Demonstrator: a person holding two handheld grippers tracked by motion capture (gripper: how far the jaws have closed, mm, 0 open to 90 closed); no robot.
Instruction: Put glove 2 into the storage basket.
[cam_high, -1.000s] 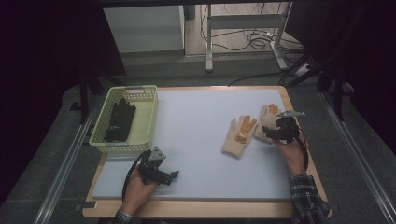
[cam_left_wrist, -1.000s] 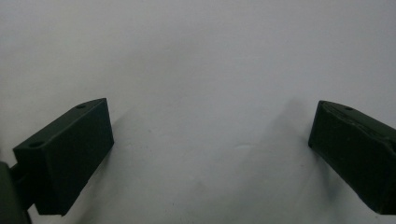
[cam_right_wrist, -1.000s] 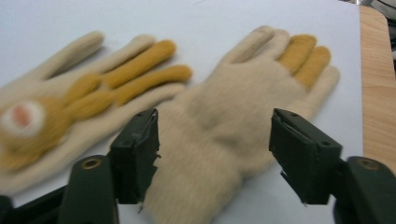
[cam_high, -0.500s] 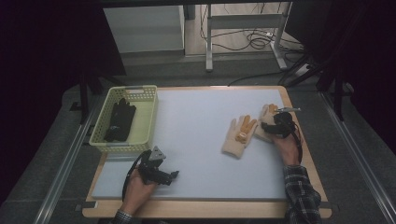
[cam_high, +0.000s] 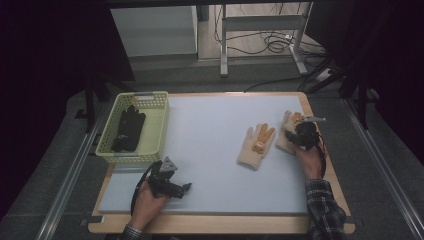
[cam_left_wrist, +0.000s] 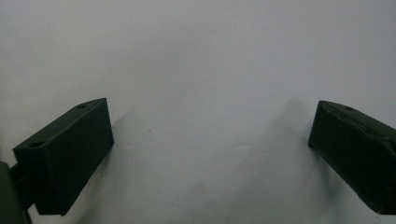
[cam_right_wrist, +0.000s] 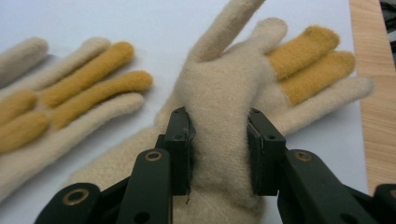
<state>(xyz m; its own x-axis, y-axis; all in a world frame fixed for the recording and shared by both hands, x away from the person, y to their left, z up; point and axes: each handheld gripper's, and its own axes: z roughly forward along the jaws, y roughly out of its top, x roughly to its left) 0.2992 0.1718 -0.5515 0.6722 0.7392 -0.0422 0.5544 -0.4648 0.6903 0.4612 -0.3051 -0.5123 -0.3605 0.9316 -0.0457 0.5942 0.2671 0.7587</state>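
Two cream knit gloves with mustard fingers lie on the pale mat at the right. The nearer-centre glove (cam_high: 256, 145) (cam_right_wrist: 70, 88) lies flat and free. The other glove (cam_high: 287, 129) (cam_right_wrist: 219, 84) sits by the mat's right edge, partly under my right gripper (cam_high: 297, 135) (cam_right_wrist: 219, 154). Its jaws have just been closing, and they now pinch a raised fold of that glove's palm between the pads. My left gripper (cam_high: 186, 188) (cam_left_wrist: 210, 154) rests low over bare mat at the front left, open with nothing between its jaws.
A pale green basket (cam_high: 156, 107) stands at the mat's left edge with a pair of black gloves (cam_high: 129, 129) in it. The wooden table edge (cam_right_wrist: 373, 116) runs just right of the gripped glove. Metal rails flank the table on both sides.
My right hand has shifted slightly on the right-hand glove. The left hand and the other glove have stayed where they were.
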